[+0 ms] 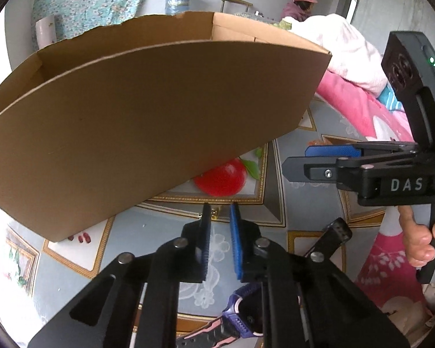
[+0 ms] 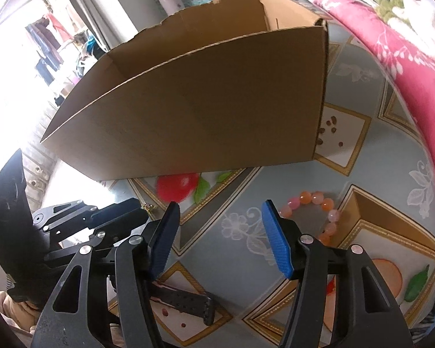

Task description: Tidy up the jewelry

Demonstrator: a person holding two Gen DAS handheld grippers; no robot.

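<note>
While angled down at the patterned tabletop [image 1: 301, 145], left tool [image 1: 219, 211] stood nearly closed, only a narrow gap at the tips, small gold trinket [image 1: 215, 212] just beyond; grip could not be told. Right tool [image 2: 220, 207] gaped fairly wide, holding nothing. Lay beside its blue pad: pink-orange bead bracelet [image 2: 319, 200], near cardboard box [image 2: 206, 110].

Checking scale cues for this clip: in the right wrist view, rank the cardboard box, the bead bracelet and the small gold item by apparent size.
1. cardboard box, by far the largest.
2. bead bracelet, partly hidden behind the right gripper.
3. small gold item, tiny, at the left gripper's tips.
The bracelet lies nearer the camera, but the order is still clear.
</note>
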